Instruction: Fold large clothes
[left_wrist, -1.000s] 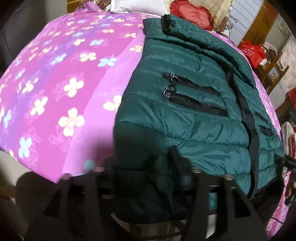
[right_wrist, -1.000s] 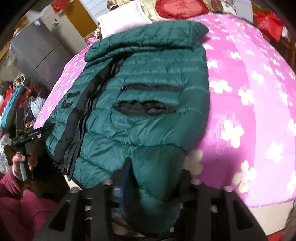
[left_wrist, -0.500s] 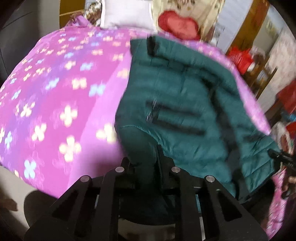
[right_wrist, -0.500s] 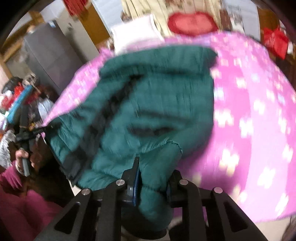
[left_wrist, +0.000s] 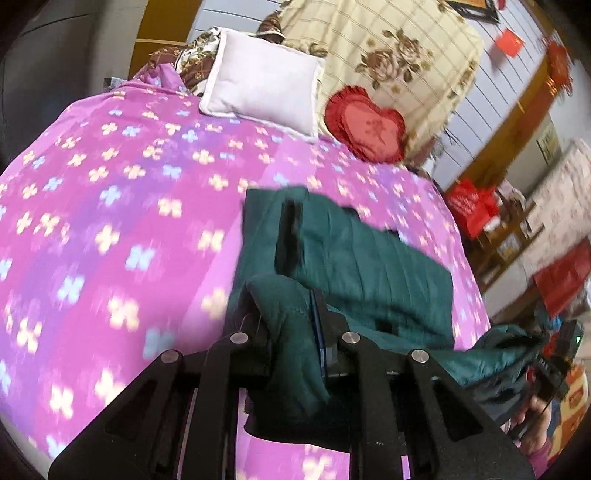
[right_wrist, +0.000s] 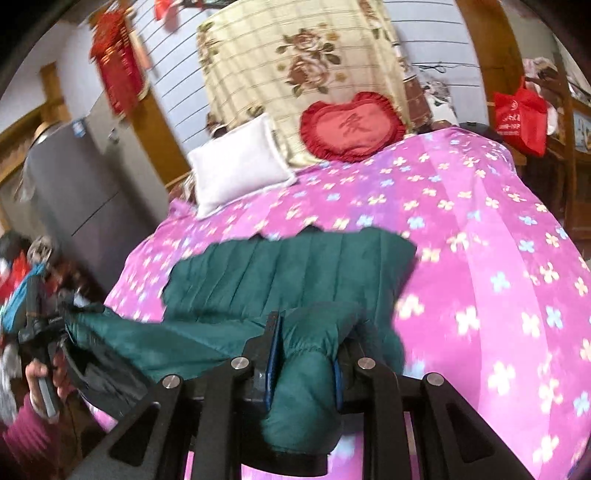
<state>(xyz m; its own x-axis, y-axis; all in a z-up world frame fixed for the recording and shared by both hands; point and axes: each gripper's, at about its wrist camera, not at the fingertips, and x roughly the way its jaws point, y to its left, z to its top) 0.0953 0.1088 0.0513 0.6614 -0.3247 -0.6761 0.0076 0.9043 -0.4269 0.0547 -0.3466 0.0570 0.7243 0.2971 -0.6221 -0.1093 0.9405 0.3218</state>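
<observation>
A dark green puffer jacket (left_wrist: 354, 258) lies on a pink flowered bedspread (left_wrist: 110, 206); it also shows in the right wrist view (right_wrist: 288, 273). My left gripper (left_wrist: 291, 325) is shut on a bunched lower corner of the jacket and holds it raised off the bed. My right gripper (right_wrist: 306, 350) is shut on the other lower corner, also raised. The lifted hem hides the jacket's front with its pockets. The far part of the jacket rests on the bed.
A white pillow (left_wrist: 262, 85) and a red heart cushion (left_wrist: 365, 129) lie at the head of the bed, under a flowered cloth (right_wrist: 295, 74). A grey cabinet (right_wrist: 85, 192) stands on the left. Red bags (right_wrist: 521, 118) and shelves are on the right.
Both grippers closed on the jacket's lower corners and lifted them up and toward the head of the bed. The jacket's front, seen flat earlier, is now covered by the raised hem.
</observation>
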